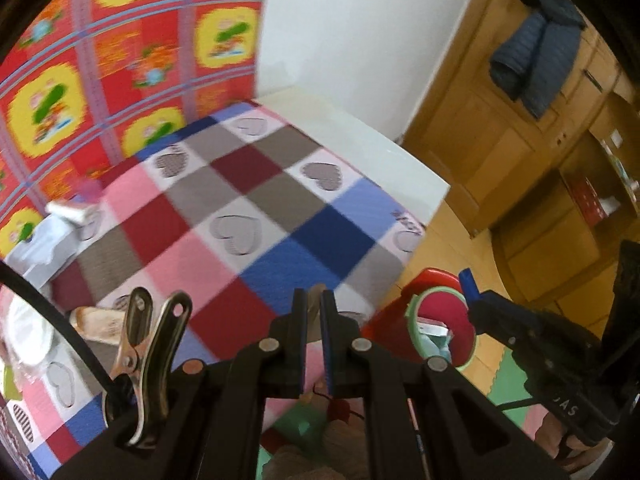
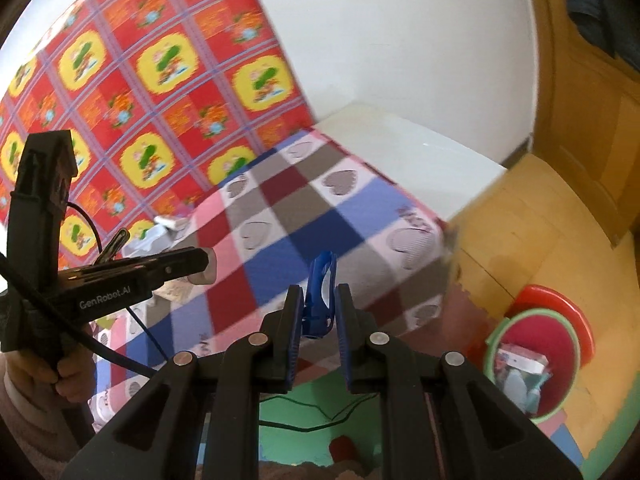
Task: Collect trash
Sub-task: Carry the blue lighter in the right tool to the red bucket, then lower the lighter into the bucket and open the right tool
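Observation:
My left gripper [image 1: 315,300] is shut on a thin tan scrap [image 1: 315,300] and hangs over the near edge of the checked blanket [image 1: 240,216]. My right gripper [image 2: 318,296] is shut on a blue plastic piece [image 2: 320,296], also above the blanket's near edge. The red bin with a green rim [image 2: 536,356] stands on the floor to the right and holds wrappers [image 2: 520,364]. It also shows in the left wrist view [image 1: 440,320], with the right gripper [image 1: 470,284] just above it. The left gripper shows from the side in the right wrist view [image 2: 208,264].
White crumpled paper [image 1: 68,212] and a white cloth [image 1: 36,248] lie at the blanket's far left. A tan slipper-like item [image 1: 100,324] and a white plate [image 1: 28,332] lie at near left. A white table [image 1: 360,140] stands behind. Wooden cabinets [image 1: 520,140] and foam floor mats [image 2: 300,440] are nearby.

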The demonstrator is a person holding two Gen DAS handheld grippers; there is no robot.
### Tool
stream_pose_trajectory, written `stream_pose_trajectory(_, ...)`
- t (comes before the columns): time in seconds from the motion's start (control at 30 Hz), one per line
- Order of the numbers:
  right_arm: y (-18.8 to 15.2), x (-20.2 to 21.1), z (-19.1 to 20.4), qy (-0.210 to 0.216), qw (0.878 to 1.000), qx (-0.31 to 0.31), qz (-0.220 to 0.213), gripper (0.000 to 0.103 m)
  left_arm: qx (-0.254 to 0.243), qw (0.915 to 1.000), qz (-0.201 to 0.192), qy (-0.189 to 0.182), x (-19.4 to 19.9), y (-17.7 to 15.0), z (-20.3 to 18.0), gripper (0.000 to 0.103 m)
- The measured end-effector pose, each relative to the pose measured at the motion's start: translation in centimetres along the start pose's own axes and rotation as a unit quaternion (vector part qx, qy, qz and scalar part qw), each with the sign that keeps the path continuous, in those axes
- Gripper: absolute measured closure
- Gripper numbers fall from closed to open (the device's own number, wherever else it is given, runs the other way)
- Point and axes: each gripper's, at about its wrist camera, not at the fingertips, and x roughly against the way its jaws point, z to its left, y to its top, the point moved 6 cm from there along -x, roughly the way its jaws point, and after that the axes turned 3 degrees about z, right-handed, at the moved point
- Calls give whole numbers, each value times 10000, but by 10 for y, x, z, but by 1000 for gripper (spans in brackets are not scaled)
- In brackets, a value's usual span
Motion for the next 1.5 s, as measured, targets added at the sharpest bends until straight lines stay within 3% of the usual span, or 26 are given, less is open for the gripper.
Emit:
stream_pose_trajectory(0.57,-38,38,-124,-739,9940,-800,-23,86,-1046,9914,485,-611,-71,5,-144,96)
stream_pose_trajectory(0.97,-81,43,-211,-1263,9810,-1469,142,86,-1734,9755,1067,-836,-133,-24,-224,96)
stream_pose_trajectory(1.3,-115,20,-265,-1462,9733,-1748,286,86,-1886,9626,1545,-1183,-194,-51,-278,96)
stream_pose_trajectory(1.5,-138,5,-291,-1568,9686,-1880,435,86,-2144,9486,1910,-1330,-234,-74,-305,96)
